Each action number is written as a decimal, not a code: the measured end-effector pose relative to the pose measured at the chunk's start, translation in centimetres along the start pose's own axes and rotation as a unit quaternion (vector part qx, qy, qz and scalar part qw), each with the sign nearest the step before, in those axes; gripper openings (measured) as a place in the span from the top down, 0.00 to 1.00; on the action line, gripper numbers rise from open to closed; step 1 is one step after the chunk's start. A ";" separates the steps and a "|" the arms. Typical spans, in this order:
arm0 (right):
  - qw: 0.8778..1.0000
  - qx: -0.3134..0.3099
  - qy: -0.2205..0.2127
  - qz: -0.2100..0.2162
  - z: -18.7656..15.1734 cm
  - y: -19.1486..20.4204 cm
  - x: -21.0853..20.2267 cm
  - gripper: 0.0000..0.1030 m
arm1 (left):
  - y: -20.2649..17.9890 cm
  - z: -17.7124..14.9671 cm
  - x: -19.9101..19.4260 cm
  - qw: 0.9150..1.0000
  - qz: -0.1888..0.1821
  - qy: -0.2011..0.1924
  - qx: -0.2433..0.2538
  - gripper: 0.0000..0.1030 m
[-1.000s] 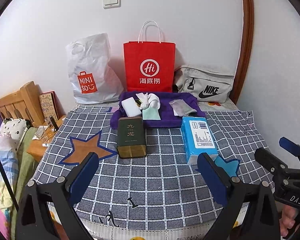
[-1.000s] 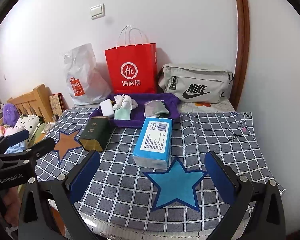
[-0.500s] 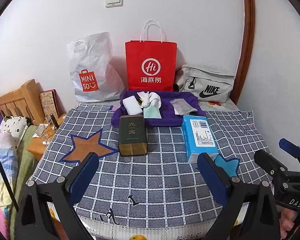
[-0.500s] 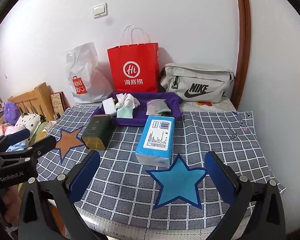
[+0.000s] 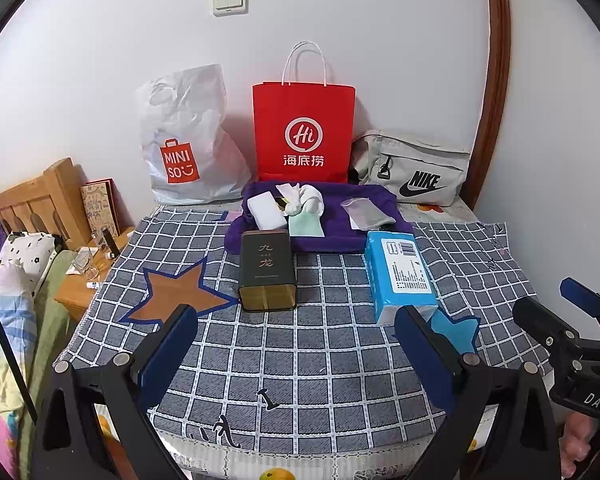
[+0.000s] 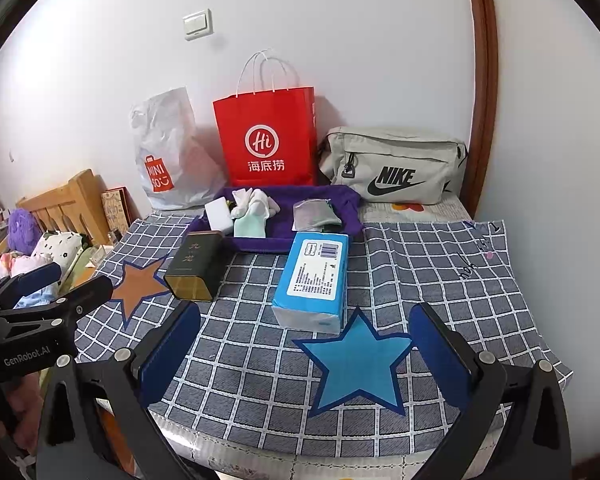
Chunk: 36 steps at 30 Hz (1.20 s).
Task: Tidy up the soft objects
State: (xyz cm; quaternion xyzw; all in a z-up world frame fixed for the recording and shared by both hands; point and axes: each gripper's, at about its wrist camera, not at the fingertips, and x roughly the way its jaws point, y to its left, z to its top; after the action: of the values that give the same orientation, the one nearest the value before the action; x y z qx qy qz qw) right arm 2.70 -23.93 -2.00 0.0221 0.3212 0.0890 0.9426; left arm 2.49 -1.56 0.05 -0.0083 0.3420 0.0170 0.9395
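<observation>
Behind the boxy dark tin (image 5: pixel 266 270) on the checked cloth (image 5: pixel 320 360), soft socks (image 5: pixel 302 200) lie on purple fleece (image 5: pixel 340 236); both claws (image 5: pixel 296 356) (image 6: pixel 304 356) gape wide, empty.

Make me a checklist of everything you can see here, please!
Surface: checked cloth with an orange star and a blue star.
Job's things: purple towel holding a white block, white socks, a green sock and a grey pouch; blue tissue pack; none gripped.
Clutter: dark tin, red bag, white bag, grey Nike bag.
Grippers: left hand-held gripper open; right hand-held gripper open.
Cables: black cord at the left edge.
Surroundings: white wall, light switch, wooden headboard.
</observation>
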 end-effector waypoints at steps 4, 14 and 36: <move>1.000 0.000 -0.001 0.000 0.0 0.1 -0.2 0.00 | 0.0 0.0 0.0 1.000 -0.001 0.000 0.000 0.03; 1.000 -0.001 -0.002 0.002 0.1 0.0 -0.3 0.00 | 0.0 0.0 -0.1 1.000 0.000 0.000 0.000 0.03; 1.000 -0.002 -0.005 0.002 0.4 -0.2 -0.6 0.00 | -0.1 0.0 -0.3 1.000 0.001 -0.002 -0.001 0.03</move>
State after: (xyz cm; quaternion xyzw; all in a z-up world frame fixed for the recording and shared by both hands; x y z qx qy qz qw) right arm 2.48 -24.21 -1.34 0.0215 0.3163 0.0916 0.9440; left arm 2.28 -1.64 0.22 -0.0091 0.3403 0.0184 0.9401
